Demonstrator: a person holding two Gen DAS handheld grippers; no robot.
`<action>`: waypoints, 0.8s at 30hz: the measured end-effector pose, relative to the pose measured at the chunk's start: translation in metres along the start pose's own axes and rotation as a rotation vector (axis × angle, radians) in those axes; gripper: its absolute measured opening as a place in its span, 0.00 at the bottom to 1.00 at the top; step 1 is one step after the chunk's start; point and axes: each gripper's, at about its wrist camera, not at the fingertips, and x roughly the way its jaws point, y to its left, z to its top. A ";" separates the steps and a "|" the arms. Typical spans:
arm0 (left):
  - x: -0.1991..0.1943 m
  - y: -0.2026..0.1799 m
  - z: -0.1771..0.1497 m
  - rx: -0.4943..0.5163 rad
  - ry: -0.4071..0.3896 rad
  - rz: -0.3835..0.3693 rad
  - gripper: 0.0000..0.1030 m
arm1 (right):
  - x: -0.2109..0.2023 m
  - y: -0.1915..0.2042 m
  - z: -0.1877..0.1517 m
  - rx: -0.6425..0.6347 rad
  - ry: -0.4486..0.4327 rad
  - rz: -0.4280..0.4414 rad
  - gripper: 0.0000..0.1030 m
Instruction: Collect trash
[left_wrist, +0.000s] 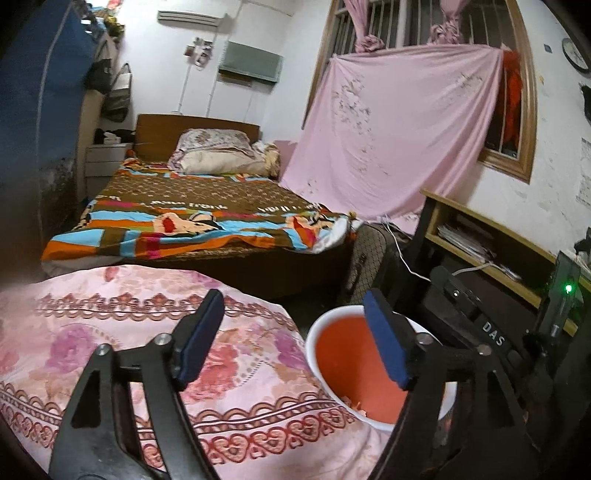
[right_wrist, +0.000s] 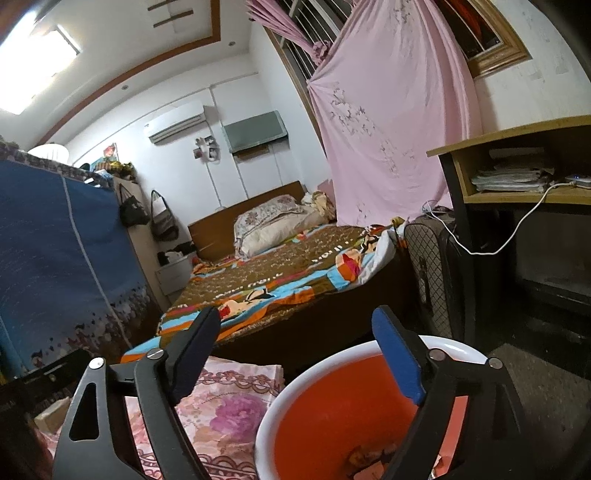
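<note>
Two wrist cameras, both looking low across the bedroom toward the bed.

The left wrist view is sitting close above the pink floral quilt (left_wrist: 184, 343), facing along its fingers at the bed (left_wrist: 192, 214) and pink window sheet (left_wrist: 399, 122), with the orange-lined bucket (left_wrist: 314, 354) close at lower right. The right wrist view is hanging right over that bucket (right_wrist: 273, 417), tilting up more and taking in ceiling, the bed (right_wrist: 280, 269) farther off. Both are sharing bucket, quilt (right_wrist: 221, 410), bed, sheet (right_wrist: 388, 110) and desk shelf (left_wrist: 476, 236) (right_wrist: 517, 199).
</note>
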 end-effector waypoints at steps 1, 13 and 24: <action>-0.002 0.003 0.000 -0.006 -0.007 0.008 0.67 | -0.001 0.002 0.000 -0.005 -0.006 0.002 0.86; -0.041 0.034 -0.010 -0.047 -0.110 0.123 0.89 | -0.019 0.025 -0.005 -0.084 -0.074 0.017 1.00; -0.084 0.061 -0.036 -0.062 -0.136 0.201 0.89 | -0.059 0.065 -0.020 -0.192 -0.134 0.079 1.00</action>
